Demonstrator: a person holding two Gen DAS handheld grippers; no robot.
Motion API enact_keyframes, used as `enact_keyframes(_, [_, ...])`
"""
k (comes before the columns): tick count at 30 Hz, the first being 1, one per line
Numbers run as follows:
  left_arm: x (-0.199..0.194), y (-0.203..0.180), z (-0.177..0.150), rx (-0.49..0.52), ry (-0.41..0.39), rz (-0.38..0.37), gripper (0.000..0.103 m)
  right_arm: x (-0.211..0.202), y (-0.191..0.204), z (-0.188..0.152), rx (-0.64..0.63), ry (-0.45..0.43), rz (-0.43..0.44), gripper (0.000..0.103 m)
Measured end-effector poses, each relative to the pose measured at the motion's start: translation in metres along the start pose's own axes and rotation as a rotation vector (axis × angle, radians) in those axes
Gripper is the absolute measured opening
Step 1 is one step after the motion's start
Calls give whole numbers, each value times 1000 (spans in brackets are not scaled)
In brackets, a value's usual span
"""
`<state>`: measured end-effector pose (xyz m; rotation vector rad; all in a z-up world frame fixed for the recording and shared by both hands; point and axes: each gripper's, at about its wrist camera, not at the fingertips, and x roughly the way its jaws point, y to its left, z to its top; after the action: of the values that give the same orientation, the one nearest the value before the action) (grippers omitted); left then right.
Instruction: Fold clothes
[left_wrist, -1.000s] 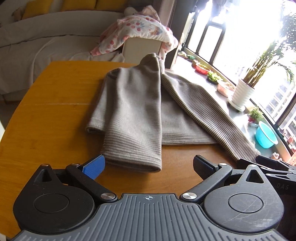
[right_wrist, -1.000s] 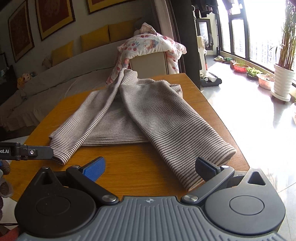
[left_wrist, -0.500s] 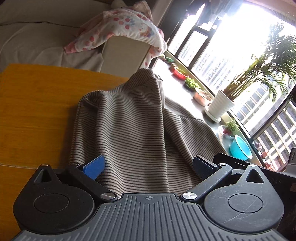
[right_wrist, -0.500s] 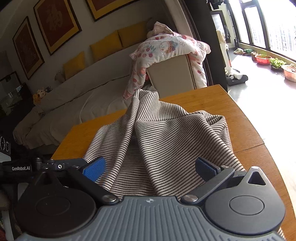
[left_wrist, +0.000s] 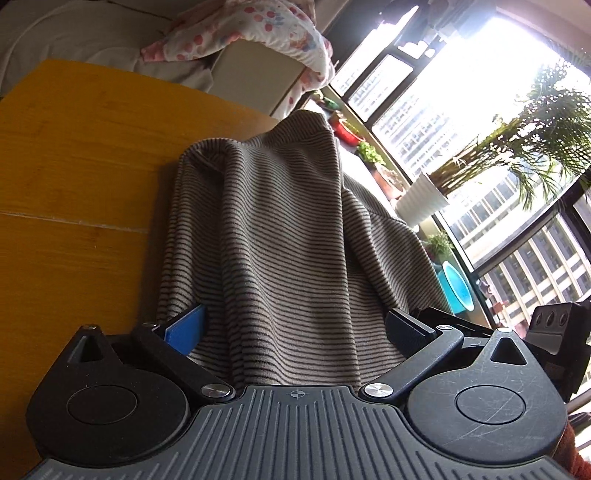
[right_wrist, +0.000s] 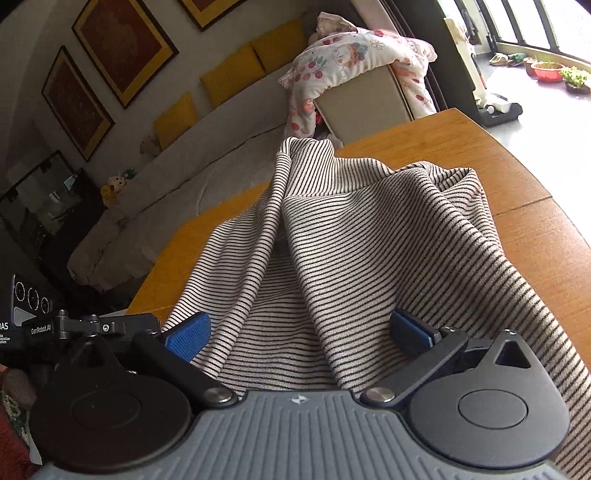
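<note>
A grey-brown striped sweater (left_wrist: 280, 229) lies on the orange wooden table (left_wrist: 74, 166), its sleeves folded in over the body and its collar bunched up at the far end. My left gripper (left_wrist: 295, 326) is open, its blue-padded fingers (left_wrist: 184, 328) spread wide over the near end of one sleeve. In the right wrist view the same sweater (right_wrist: 369, 240) fills the middle. My right gripper (right_wrist: 299, 332) is open too, with striped cloth lying between its wide-set fingers (right_wrist: 410, 332). The left gripper's body (right_wrist: 92, 325) shows at the left edge of that view.
A chair back draped with a floral blanket (right_wrist: 351, 51) stands behind the table's far edge. A grey sofa with yellow cushions (right_wrist: 229, 77) runs along the wall. A potted plant (left_wrist: 424, 199) and a blue bowl (left_wrist: 458, 288) sit by the window.
Both grippers have moved forward and down from the table's near edge onto the sweater. The sleeve ends now lie between the open fingers. The sweater looks more bunched up at its far end.
</note>
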<state>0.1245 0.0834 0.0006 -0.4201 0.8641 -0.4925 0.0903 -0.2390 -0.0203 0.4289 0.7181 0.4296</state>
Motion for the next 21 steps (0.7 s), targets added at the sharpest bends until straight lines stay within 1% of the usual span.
enact_keyframes(5, [-23, -15, -36, 85, 36, -1, 103, -32, 7, -31, 18, 3, 1, 103])
enact_keyframes(9, [-31, -18, -45, 94, 54, -8, 103, -43, 11, -44, 37, -2, -4, 103])
enact_keyframes(13, [-36, -6, -38, 11, 73, -58, 103, -47, 6, -51, 62, -45, 14, 103])
enact_keyframes(16, [-38, 6, -34, -81, 57, -104, 103, -47, 6, -54, 66, -59, 14, 103])
enact_keyframes(18, [-33, 9, -29, -86, 37, -110, 99, -47, 8, -54, 60, -63, 9, 103])
enact_keyframes(19, [-28, 7, -26, -69, 37, -95, 96, -47, 8, -55, 56, -66, 6, 103])
enact_keyframes(20, [-23, 5, -24, -52, 37, -81, 86, -46, 9, -56, 53, -68, 2, 103])
enact_keyframes(21, [-18, 0, -21, -19, 38, -65, 81, -47, 10, -58, 49, -72, -4, 103])
